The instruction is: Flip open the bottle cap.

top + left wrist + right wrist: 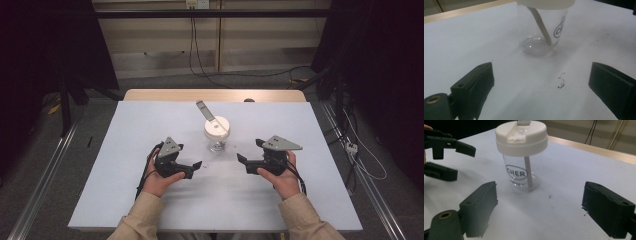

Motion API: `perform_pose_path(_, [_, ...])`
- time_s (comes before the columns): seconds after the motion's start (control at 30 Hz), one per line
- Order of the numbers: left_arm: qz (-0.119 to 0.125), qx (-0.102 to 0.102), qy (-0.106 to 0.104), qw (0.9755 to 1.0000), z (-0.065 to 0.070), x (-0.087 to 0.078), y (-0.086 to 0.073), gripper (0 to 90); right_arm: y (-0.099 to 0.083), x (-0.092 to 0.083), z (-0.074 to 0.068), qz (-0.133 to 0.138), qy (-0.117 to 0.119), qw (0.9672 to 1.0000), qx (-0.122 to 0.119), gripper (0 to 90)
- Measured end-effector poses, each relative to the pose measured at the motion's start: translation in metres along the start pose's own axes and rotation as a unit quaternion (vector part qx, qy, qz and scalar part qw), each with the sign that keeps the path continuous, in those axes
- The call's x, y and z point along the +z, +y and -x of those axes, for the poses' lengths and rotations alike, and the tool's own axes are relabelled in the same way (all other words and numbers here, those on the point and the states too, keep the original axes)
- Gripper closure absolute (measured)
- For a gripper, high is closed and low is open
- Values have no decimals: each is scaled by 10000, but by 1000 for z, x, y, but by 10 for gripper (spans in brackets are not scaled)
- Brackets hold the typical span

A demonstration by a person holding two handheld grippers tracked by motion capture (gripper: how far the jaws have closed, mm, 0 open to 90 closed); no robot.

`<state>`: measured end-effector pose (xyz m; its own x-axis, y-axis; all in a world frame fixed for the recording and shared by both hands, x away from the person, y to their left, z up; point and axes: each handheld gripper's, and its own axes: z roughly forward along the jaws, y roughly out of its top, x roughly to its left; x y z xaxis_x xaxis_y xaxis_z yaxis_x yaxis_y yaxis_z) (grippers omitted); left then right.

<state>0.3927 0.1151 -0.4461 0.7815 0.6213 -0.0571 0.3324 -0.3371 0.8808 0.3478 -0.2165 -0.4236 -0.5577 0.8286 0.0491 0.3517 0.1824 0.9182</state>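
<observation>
A clear plastic cup [216,141] with a white lid [216,126] stands upright mid-table, and a pale straw [205,110] pokes out through the lid and leans back left. My left gripper [189,155] rests open on the table just left of the cup. My right gripper [249,150] is open just right of it. Neither touches the cup. In the left gripper view the cup [541,32] stands ahead of the wide-apart jaws [541,82]. In the right gripper view the cup [520,175] carries a printed logo and stands ahead of the open gripper [539,205]. The left gripper [449,157] shows beyond it.
The white table top [150,200] ends in a wooden strip [215,95] at the far edge. Small dark specks [561,81] lie on the surface in front of the cup. Cables [200,60] run over the floor behind the table, and metal rails [40,190] flank both sides.
</observation>
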Motion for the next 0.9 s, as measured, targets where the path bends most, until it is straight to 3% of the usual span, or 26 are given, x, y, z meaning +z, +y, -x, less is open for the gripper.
perform_pose_path(0.2, [112,10,19,9999,-4,-16,-3,61,-15,-12,1,-3,-97,10000,-10,119])
perform_pose_path(0.33, [260,-101,104,9996,-8,-27,-5,61,-21,-19,3,-1,-100,9999,41,104])
perform_pose_path(0.4, [245,-28,134,9996,-11,-33,-7,60,-25,-23,3,8,-127,9999,20,102])
perform_pose_path(0.5, [185,-117,136,9997,-13,-38,-11,60,-28,-26,4,23,-117,9999,18,95])
perform_pose_path(0.67, [80,-72,120,9999,-16,-45,-18,60,-32,-33,4,68,-145,9999,62,92])
perform_pose_path(0.9, [142,-180,130,9997,-18,-59,-24,60,-40,-43,5,21,-168,9998,62,92])
